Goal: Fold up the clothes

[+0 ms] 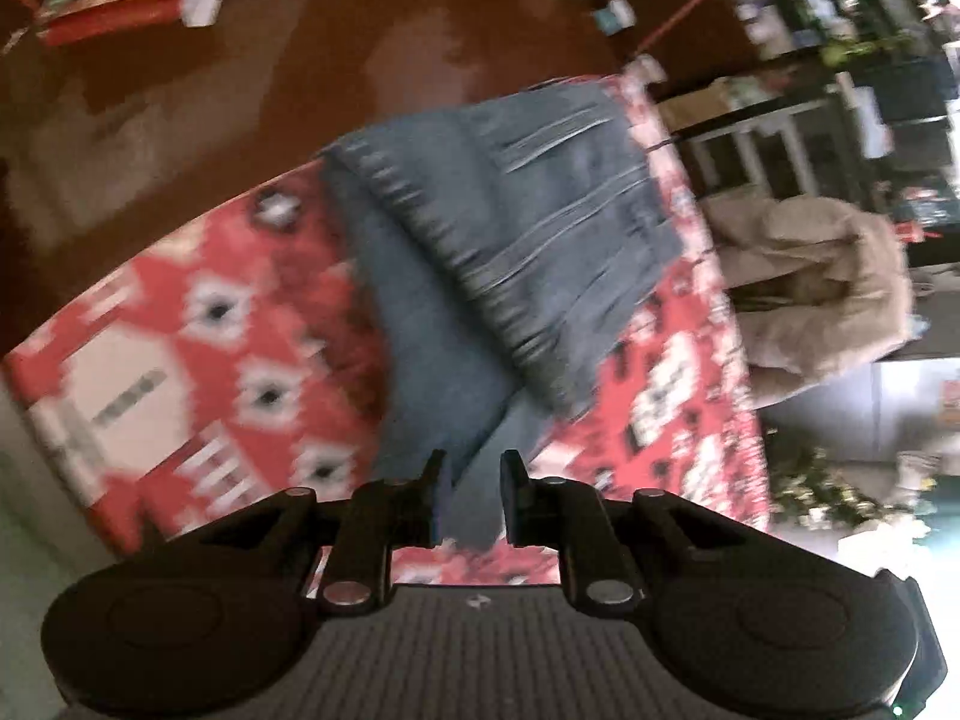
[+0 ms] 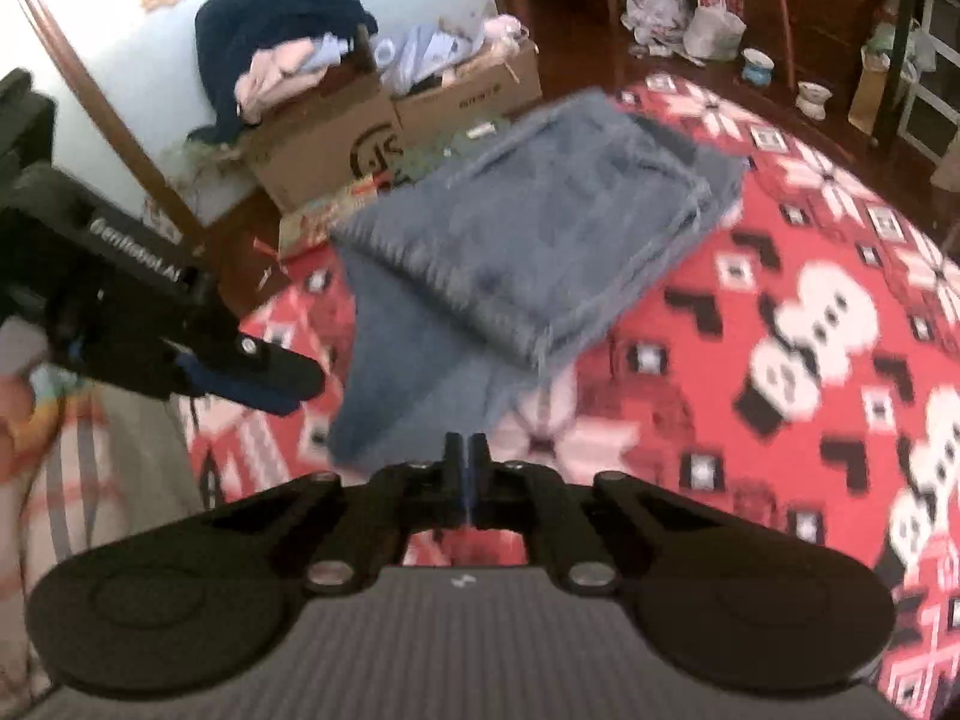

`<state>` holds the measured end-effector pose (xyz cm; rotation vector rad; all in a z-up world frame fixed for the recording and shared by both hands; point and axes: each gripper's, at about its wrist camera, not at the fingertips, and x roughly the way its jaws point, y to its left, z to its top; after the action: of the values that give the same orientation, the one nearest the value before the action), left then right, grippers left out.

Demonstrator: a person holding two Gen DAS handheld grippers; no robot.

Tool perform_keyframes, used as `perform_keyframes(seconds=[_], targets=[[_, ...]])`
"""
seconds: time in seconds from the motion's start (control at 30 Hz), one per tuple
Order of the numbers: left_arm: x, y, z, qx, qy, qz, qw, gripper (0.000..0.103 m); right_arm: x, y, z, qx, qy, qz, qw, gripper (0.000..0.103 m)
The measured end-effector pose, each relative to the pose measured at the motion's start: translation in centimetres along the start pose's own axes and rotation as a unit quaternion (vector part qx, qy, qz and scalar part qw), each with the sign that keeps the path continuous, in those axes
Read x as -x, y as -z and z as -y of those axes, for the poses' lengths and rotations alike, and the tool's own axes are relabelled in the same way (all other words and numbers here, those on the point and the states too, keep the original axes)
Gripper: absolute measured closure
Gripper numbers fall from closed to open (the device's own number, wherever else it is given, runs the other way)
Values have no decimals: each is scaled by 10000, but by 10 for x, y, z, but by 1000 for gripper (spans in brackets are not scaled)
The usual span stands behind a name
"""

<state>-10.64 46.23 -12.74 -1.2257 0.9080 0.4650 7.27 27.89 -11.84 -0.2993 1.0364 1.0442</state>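
A blue denim garment [image 1: 498,240] lies partly folded on a red patterned blanket [image 1: 228,324]; its upper part is doubled over a lower layer. It also shows in the right wrist view [image 2: 528,240]. My left gripper [image 1: 471,498] is open and empty, just above the garment's near edge. It shows from the side in the right wrist view [image 2: 282,384]. My right gripper [image 2: 465,468] is shut with nothing between its fingers, just short of the garment's near corner.
The blanket [image 2: 780,360] spreads wide to the right. Cardboard boxes [image 2: 336,144] with piled clothes stand behind it by a wall. A tan coat [image 1: 822,276] hangs beside the blanket. Dark wooden floor [image 1: 300,60] and shelves with clutter lie beyond.
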Motion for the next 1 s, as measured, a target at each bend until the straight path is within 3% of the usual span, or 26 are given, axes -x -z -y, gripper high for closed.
perform_keyframes(seconds=[0.1, 0.17, 0.23, 0.4, 0.47, 0.53, 0.73, 0.87, 1.0], targets=[[-22, -9, 1, -85, -216, 232, 9995, 85, -31, -16, 1, 78, -29, -103, 9999, 101], [-36, -9, -8, 30, -413, 107, 9991, 89, -49, -15, 1, 132, -21, -214, 9997, 101], [-40, -3, -16, 90, -354, 73, 9993, 90, -57, -10, 0, 124, 3, -255, 9996, 101], [-27, 7, -23, 165, -365, 99, 9991, 95, -53, 8, -5, 54, -58, -368, 9993, 100], [-13, 7, -15, 1, -564, 114, 9983, 94, -43, 5, -2, -23, -51, -462, 9989, 100], [-3, 3, -3, -252, -620, 214, 9975, 94, -24, -3, 9, -203, 56, -288, 9994, 100], [-4, -51, 47, -930, -403, 769, 9919, 94, -8, -69, 59, -512, 578, 420, 9961, 97], [-43, -100, 78, -1391, -414, 995, 9844, 94, -41, -123, 99, -718, 762, 759, 9916, 97], [-83, -137, 105, -1680, -434, 1042, 9793, 94, -97, -163, 123, -780, 617, 850, 9914, 97]])
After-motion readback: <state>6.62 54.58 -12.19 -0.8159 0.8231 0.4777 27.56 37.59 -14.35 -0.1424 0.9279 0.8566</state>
